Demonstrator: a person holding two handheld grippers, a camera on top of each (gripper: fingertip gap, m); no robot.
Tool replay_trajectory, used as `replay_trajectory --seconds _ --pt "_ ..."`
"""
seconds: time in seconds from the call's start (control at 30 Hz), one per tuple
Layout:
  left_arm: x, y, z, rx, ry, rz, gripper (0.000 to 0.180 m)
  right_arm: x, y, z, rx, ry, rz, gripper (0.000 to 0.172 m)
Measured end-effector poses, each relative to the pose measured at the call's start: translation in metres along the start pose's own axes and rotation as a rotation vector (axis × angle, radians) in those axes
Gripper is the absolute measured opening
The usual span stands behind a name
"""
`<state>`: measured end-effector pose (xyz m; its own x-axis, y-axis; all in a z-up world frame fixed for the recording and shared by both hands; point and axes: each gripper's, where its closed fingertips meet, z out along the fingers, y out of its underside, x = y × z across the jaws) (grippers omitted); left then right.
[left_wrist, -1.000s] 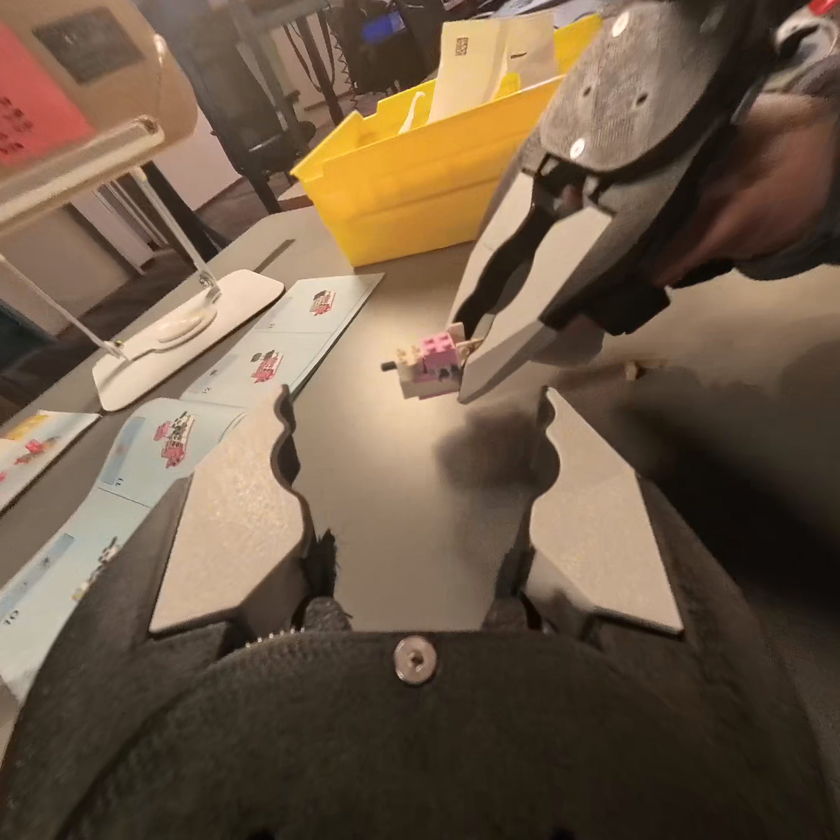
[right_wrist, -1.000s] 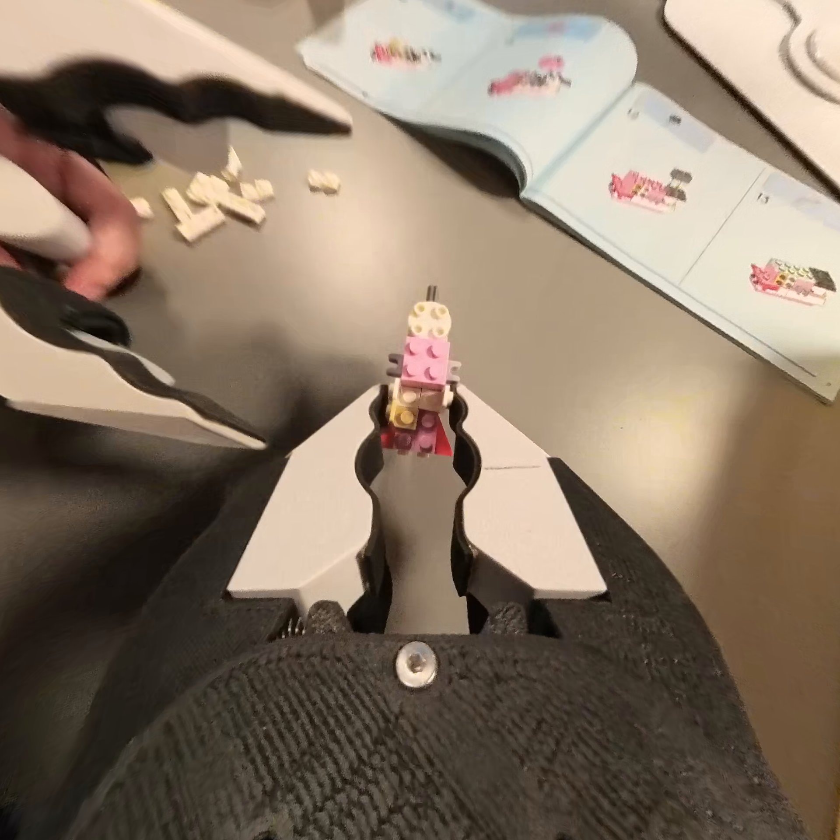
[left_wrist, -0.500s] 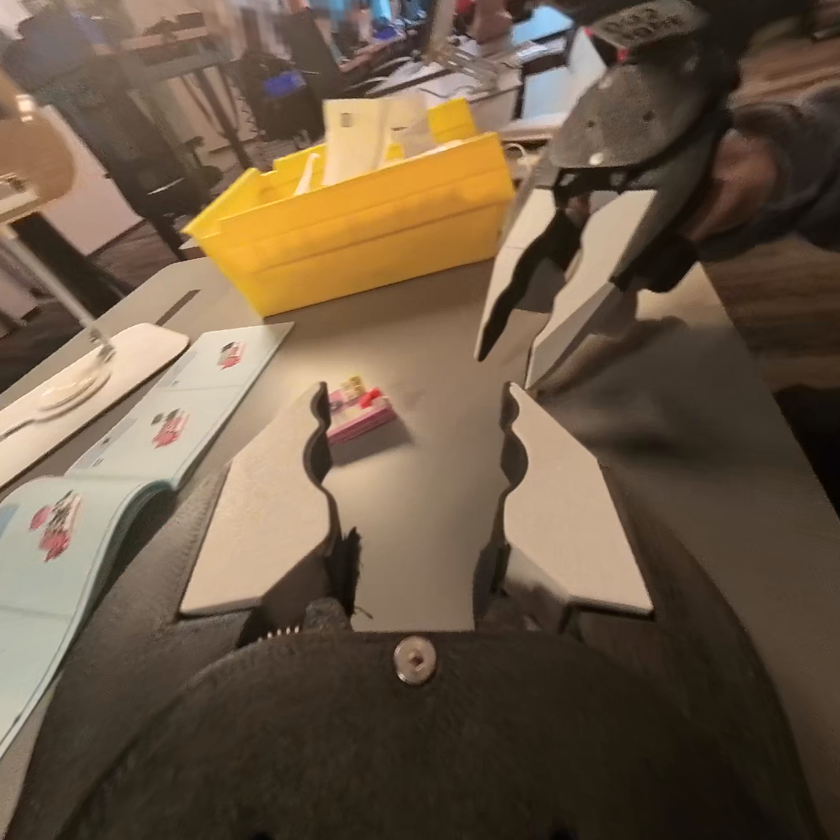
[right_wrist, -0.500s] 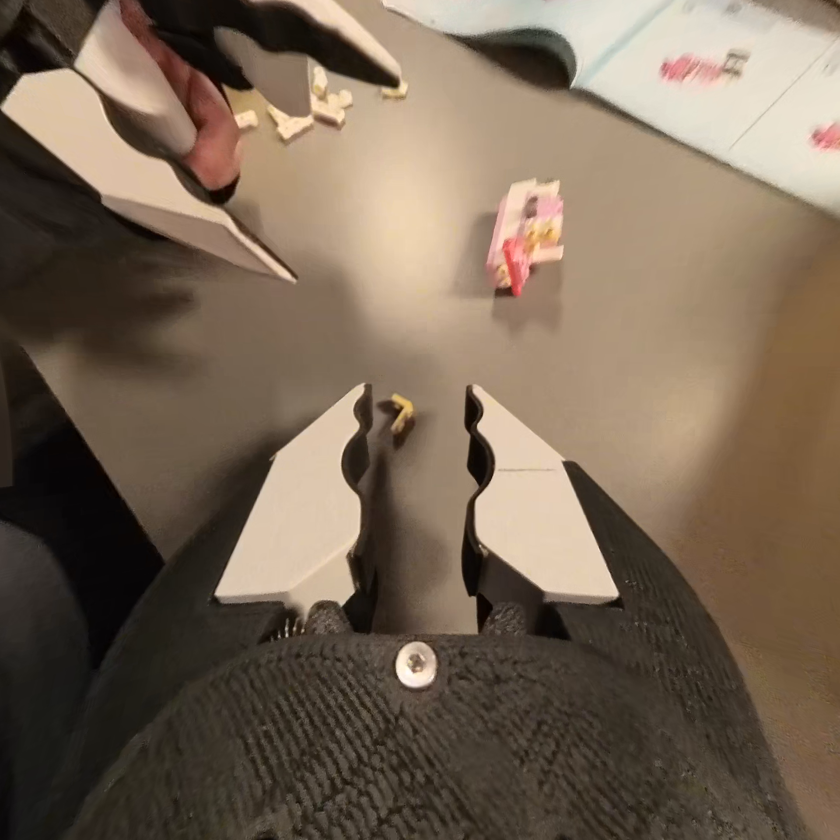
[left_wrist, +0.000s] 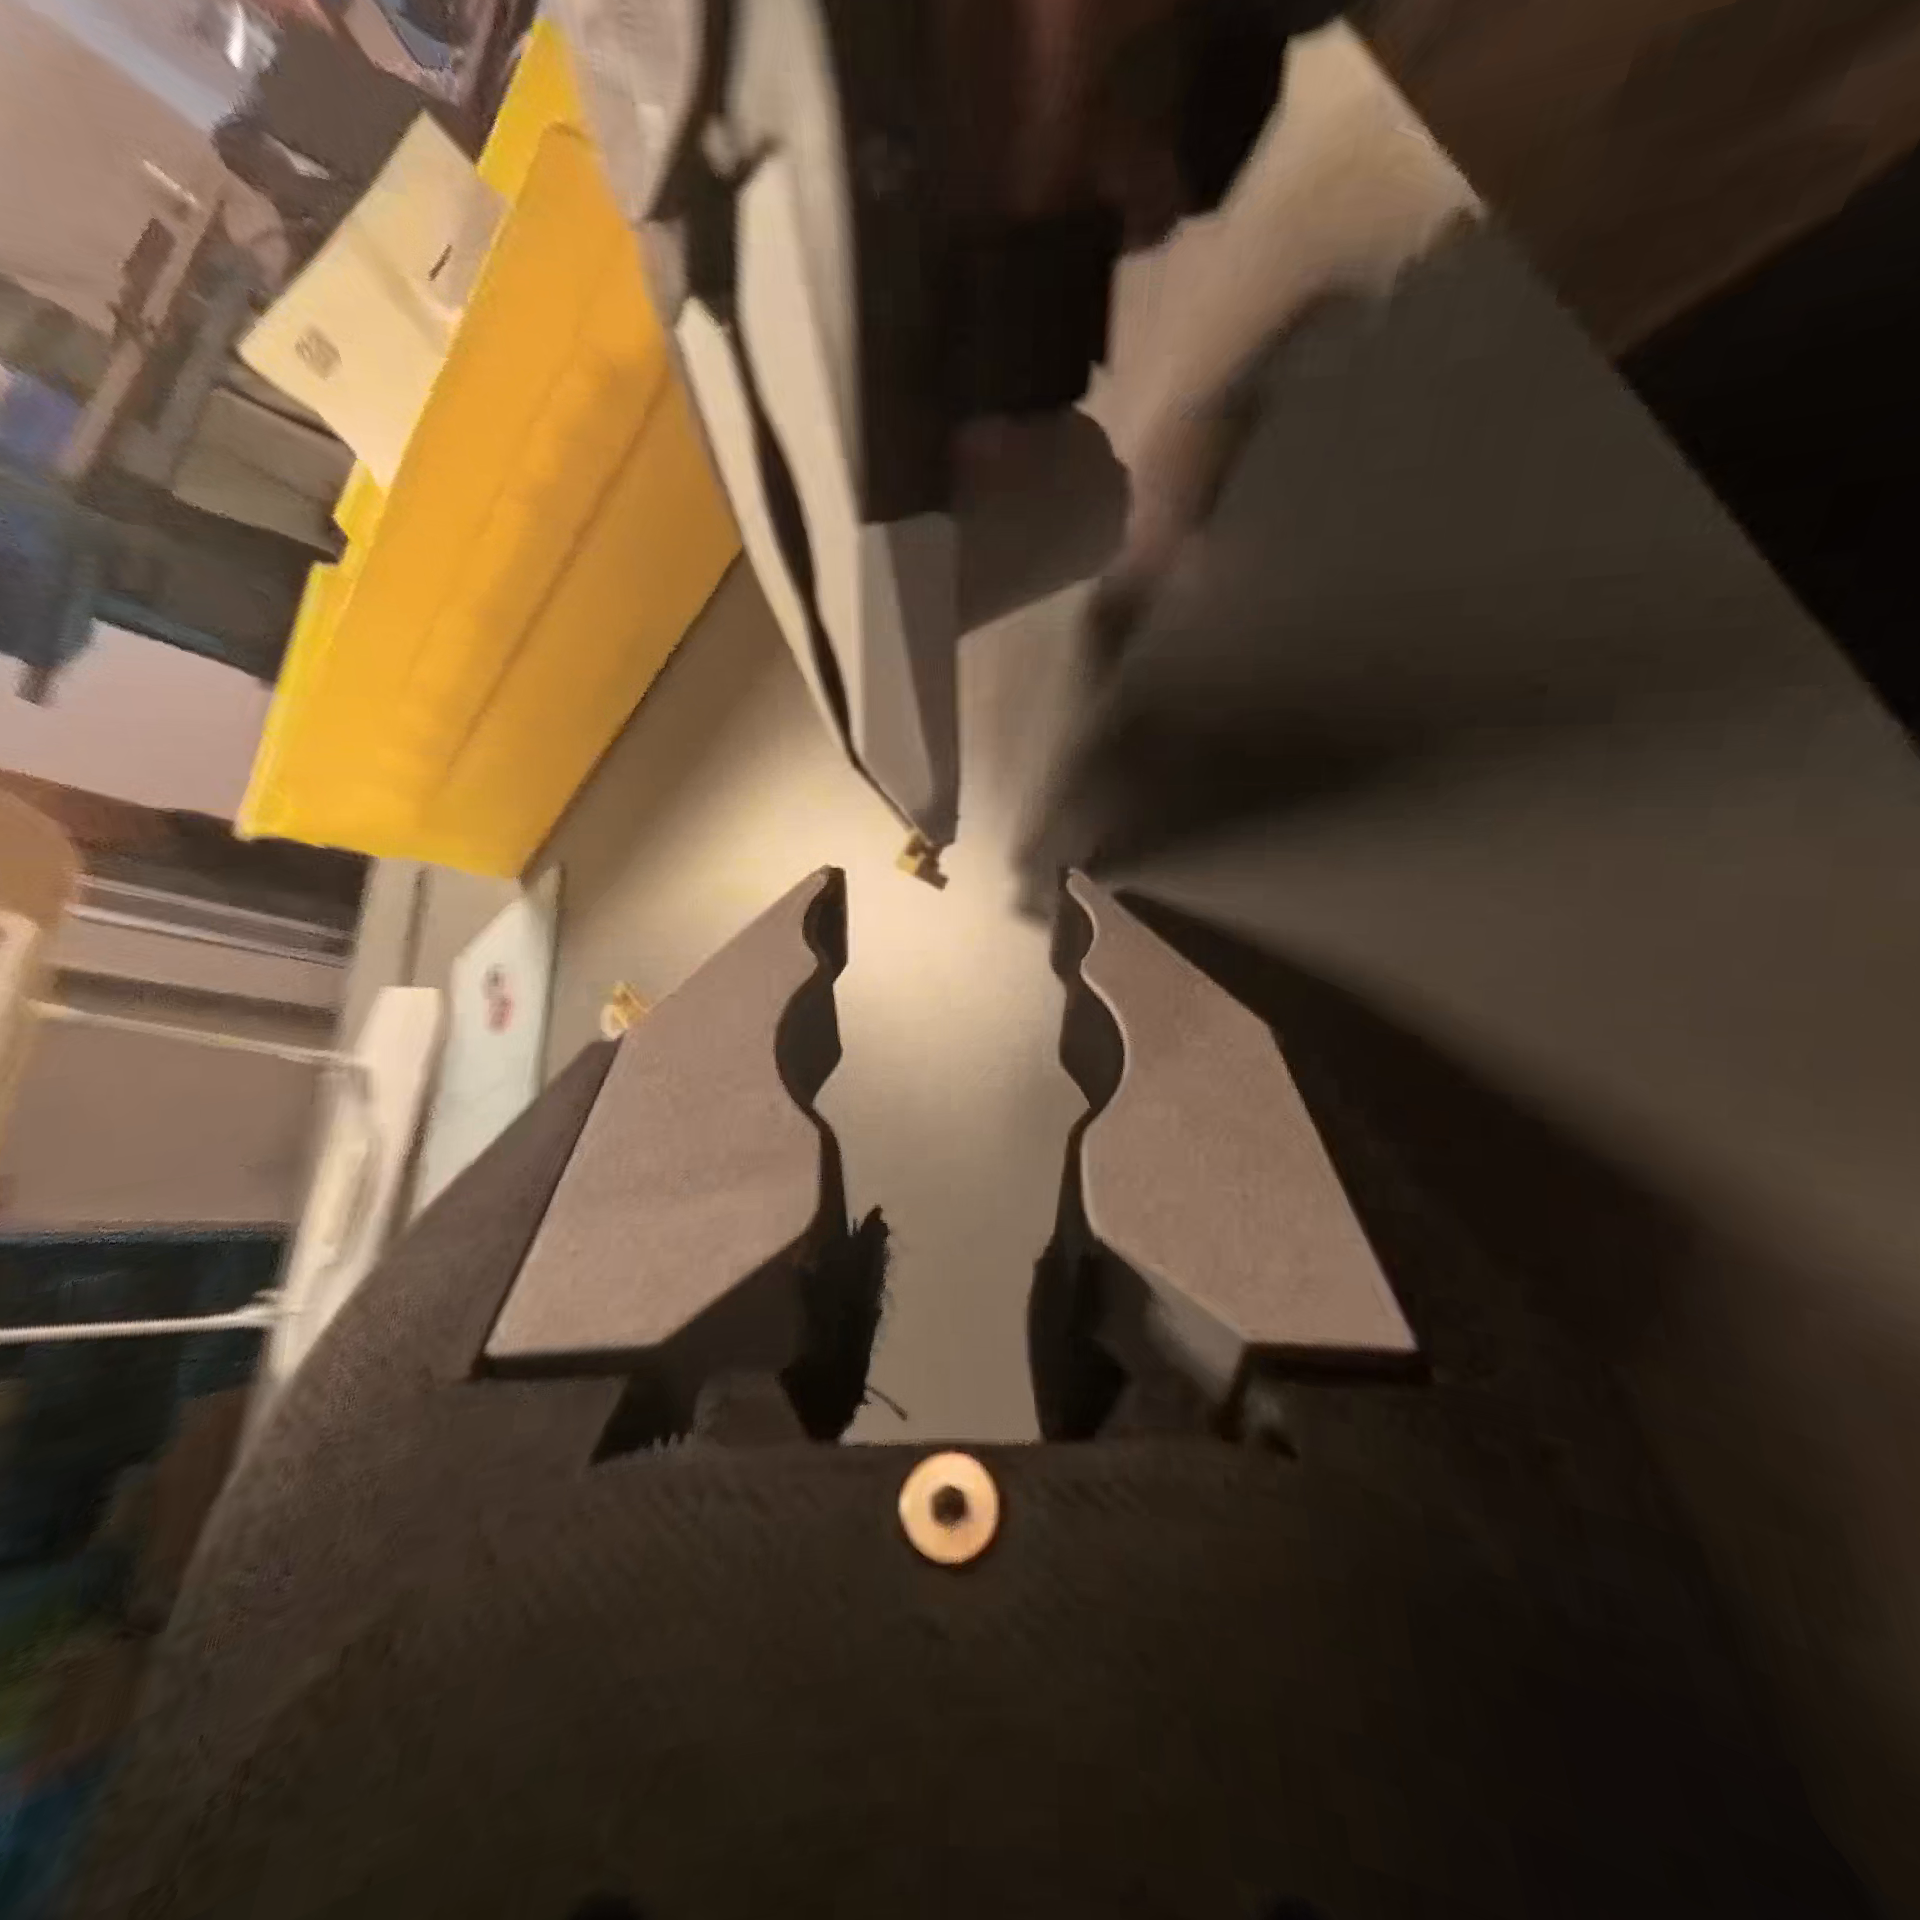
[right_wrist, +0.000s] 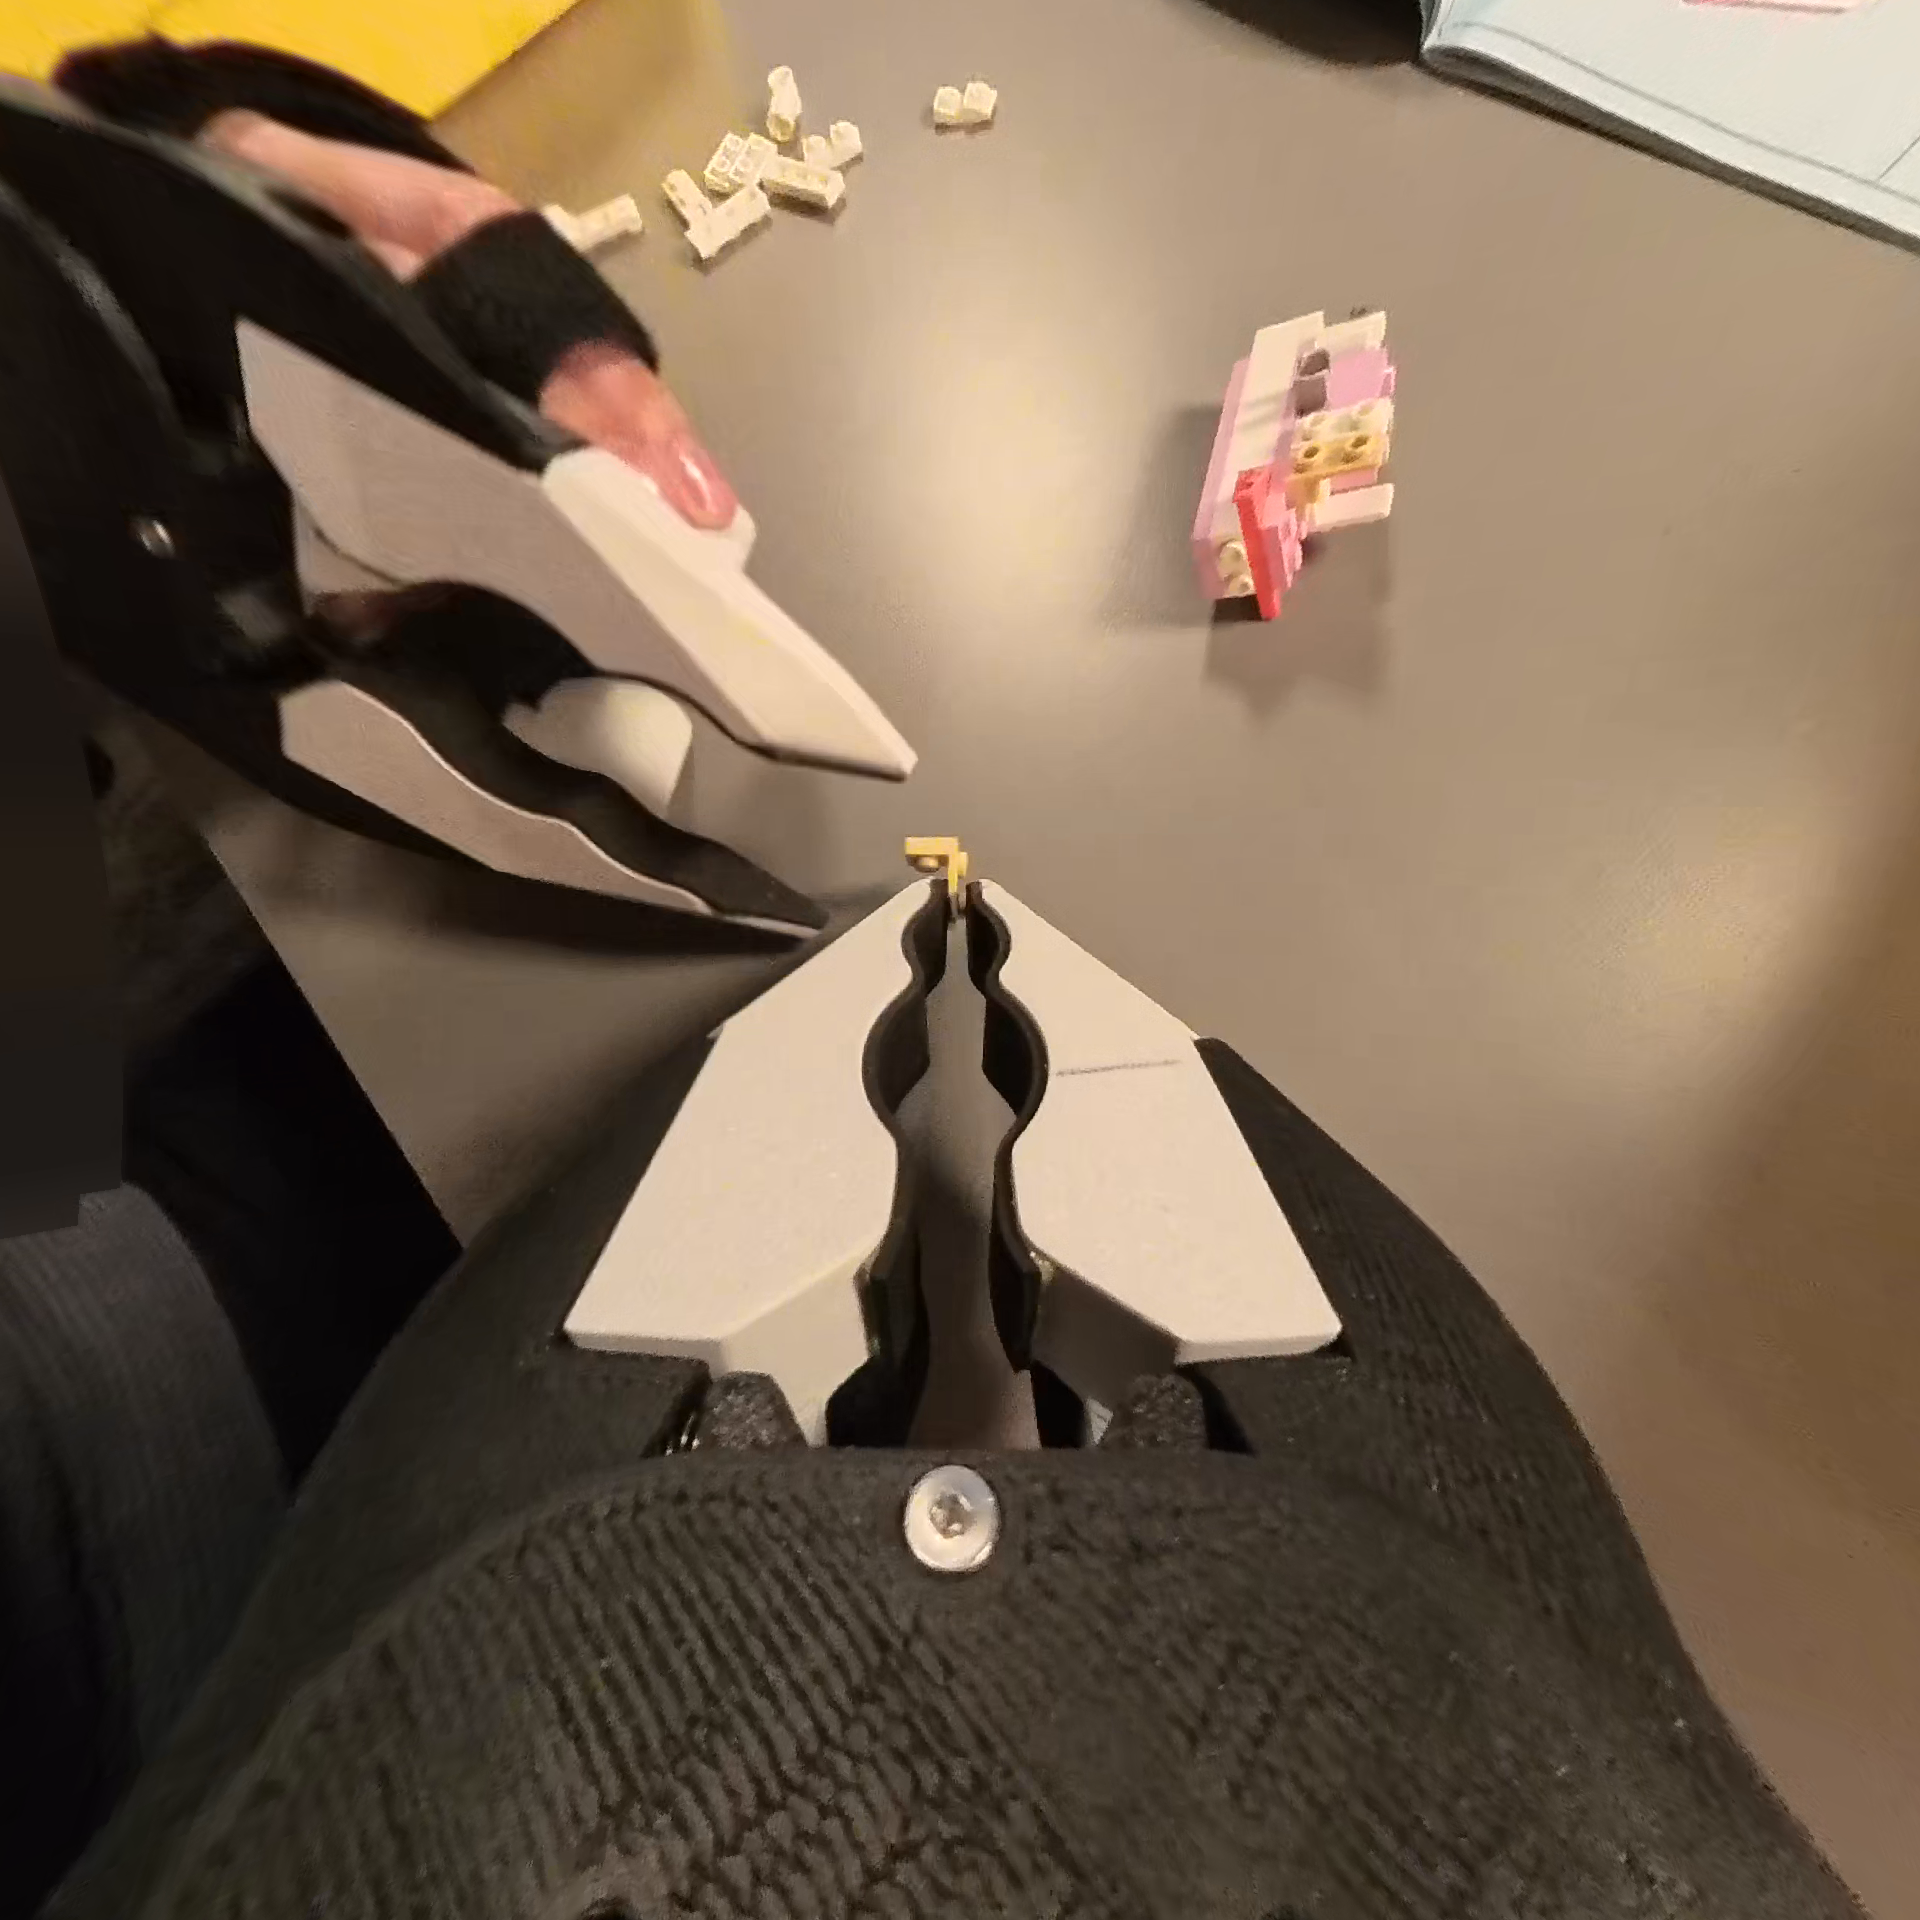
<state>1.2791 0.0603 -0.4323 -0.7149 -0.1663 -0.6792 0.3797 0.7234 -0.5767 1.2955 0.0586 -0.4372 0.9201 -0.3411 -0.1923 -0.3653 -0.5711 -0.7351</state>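
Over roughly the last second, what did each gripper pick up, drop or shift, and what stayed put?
The right gripper let go of the pink brick assembly, which now lies on the table, then closed its jaws on a small yellow piece and lifted it. The left gripper, holding nothing, narrowed its jaws and swung in close to that piece. The loose white bricks and booklet stayed put.

A second ago the right gripper (right_wrist: 954, 896) held the pink brick model (right_wrist: 1299, 462); now the model lies on the table (right_wrist: 1351, 935), and the gripper is closed on a small yellow piece (right_wrist: 940, 860). The left gripper (left_wrist: 951, 896) has narrowed and come beside it.
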Motion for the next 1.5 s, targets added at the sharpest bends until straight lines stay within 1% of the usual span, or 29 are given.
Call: replay_trajectory --seconds 0.13,0.2,0.27,0.3,0.33,0.4,0.47,0.5,0.53,0.57,0.63,0.7,0.77,0.9,0.93,1.0,1.07,1.13,1.2,1.27,1.5 --pt "-0.002 0.004 0.006 -0.079 -0.106 0.212 0.029 -0.013 -0.008 -0.002 0.009 -0.103 0.021 0.001" --pt "-0.004 0.004 0.007 -0.099 -0.156 0.305 0.025 -0.014 -0.008 -0.003 -0.007 -0.118 0.015 0.001" --pt "-0.009 0.002 0.005 -0.108 -0.207 0.353 0.007 -0.016 -0.008 -0.003 -0.015 -0.139 0.018 0.002" --pt "-0.01 0.002 0.005 -0.114 -0.204 0.354 0.007 -0.016 -0.009 -0.004 -0.009 -0.146 0.023 0.001" --pt "-0.011 0.002 0.004 -0.119 -0.195 0.328 0.007 -0.016 -0.01 -0.004 0.001 -0.152 0.024 0.001" --pt "-0.014 0.001 0.004 -0.108 -0.165 0.203 0.006 -0.012 -0.019 -0.007 0.064 -0.136 0.009 0.004" --pt "-0.021 -0.003 0.001 -0.044 -0.123 -0.003 0.007 -0.001 -0.031 -0.012 0.157 -0.06 -0.065 0.032" --pt "-0.022 -0.004 -0.001 -0.005 -0.077 -0.13 0.007 0.001 -0.039 -0.017 0.224 -0.034 -0.139 0.033" --pt "-0.024 -0.006 -0.002 0.034 -0.033 -0.245 0.007 -0.003 -0.046 -0.021 0.297 -0.027 -0.228 0.031" --pt "-0.025 -0.005 -0.004 0.061 0.005 -0.335 0.007 -0.011 -0.048 -0.024 0.333 -0.043 -0.312 0.024" --pt "-0.029 -0.006 -0.008 0.114 0.046 -0.442 0.007 -0.021 -0.044 -0.025 0.326 -0.07 -0.42 0.02" --pt "-0.029 -0.009 -0.011 0.158 0.093 -0.513 0.007 -0.027 -0.041 -0.023 0.302 -0.114 -0.453 0.016" --pt "-0.029 -0.011 -0.012 0.187 0.116 -0.537 0.007 -0.025 -0.043 -0.023 0.308 -0.127 -0.449 0.011" --pt "-0.037 -0.01 -0.015 0.198 0.058 -0.532 0.007 -0.021 -0.048 -0.024 0.301 -0.156 -0.374 0.006" --pt "-0.038 -0.011 -0.015 0.201 0.053 -0.527 0.007 -0.022 -0.049 -0.025 0.31 -0.149 -0.387 0.005" --pt "-0.037 -0.013 -0.015 0.206 0.064 -0.53 0.007 -0.023 -0.05 -0.025 0.314 -0.126 -0.441 0.005" --pt "-0.036 -0.014 -0.017 0.229 0.09 -0.549 0.007 -0.027 -0.05 -0.026 0.315 -0.145 -0.479 0.008" --pt "-0.034 -0.019 -0.021 0.278 0.137 -0.578 0.007 -0.032 -0.051 -0.029 0.326 -0.189 -0.497 0.008" --pt "-0.034 -0.024 -0.025 0.326 0.173 -0.614 0.007 -0.034 -0.051 -0.032 0.322 -0.223 -0.498 0.005" --pt "-0.035 -0.028 -0.029 0.358 0.191 -0.625 0.007 -0.035 -0.052 -0.031 0.319 -0.233 -0.498 0.005" --pt "-0.037 -0.032 -0.034 0.386 0.193 -0.622 0.007 -0.04 -0.057 -0.034 0.357 -0.299 -0.463 0.005"
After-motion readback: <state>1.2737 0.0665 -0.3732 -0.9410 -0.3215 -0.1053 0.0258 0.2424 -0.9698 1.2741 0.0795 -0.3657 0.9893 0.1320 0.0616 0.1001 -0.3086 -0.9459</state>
